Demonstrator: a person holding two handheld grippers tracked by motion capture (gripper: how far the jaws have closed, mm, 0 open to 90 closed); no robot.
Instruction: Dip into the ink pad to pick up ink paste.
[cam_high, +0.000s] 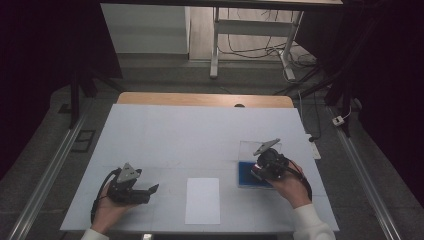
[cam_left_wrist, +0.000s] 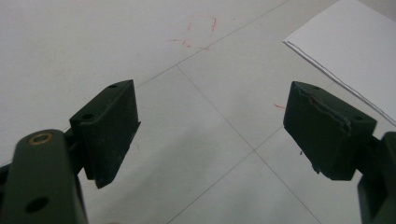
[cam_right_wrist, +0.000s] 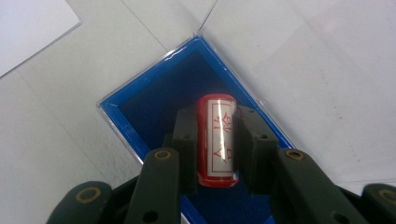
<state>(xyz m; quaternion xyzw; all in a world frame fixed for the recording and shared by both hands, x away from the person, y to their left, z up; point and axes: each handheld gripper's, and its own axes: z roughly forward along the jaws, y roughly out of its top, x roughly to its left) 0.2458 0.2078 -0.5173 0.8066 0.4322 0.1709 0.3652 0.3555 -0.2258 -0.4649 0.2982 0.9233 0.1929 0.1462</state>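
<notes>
Right gripper (cam_right_wrist: 215, 148) clenched on the red stamp (cam_right_wrist: 217, 140), probably over the blue case (cam_right_wrist: 154, 100); lift it straight, label level.

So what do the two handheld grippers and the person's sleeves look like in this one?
Both are black two-jaw tools. The left gripper has blocky dark pads with small screw holes, brass-ringed pivots on its links, a grey three-cornered plate on top and a black cable looping off. The right gripper has the same dark links, brass rings, grey plate and black cable. The sleeves are white.
</notes>
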